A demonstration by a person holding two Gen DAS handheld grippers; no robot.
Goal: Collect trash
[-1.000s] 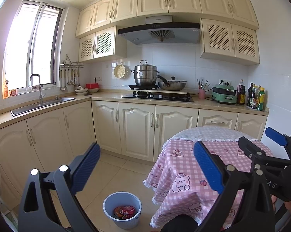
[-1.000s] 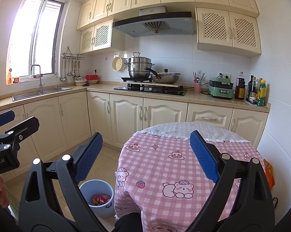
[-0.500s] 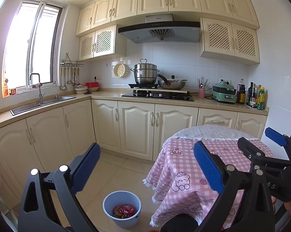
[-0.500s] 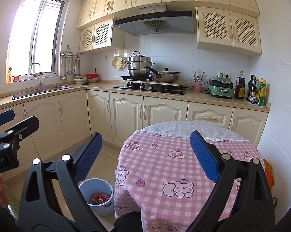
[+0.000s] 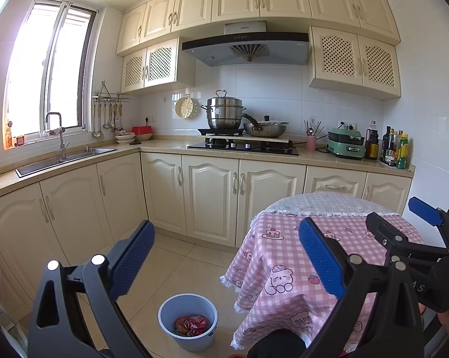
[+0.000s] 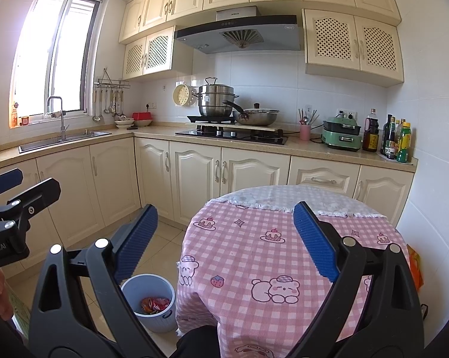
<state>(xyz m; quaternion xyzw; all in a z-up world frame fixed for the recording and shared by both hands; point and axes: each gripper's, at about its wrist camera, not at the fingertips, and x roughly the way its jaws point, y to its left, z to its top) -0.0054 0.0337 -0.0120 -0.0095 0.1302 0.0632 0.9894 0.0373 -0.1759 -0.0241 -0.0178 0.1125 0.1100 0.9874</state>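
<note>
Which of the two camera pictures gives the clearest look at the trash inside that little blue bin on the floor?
The left wrist view: the bin stands in the open between the fingers, its whole rim and the red wrappers showing. In the right wrist view the bin is partly hidden behind the gripper's left finger, beside the tablecloth.

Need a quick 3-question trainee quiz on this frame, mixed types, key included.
1. True or false: the left gripper holds a wrapper.
2. The blue bin stands: A) on the floor beside the round table B) on the counter C) in the sink.
3. Fill in: the bin holds crumpled ____.

Key: 1 false, both it and the right gripper are open and empty; 2 A; 3 wrappers.
</note>
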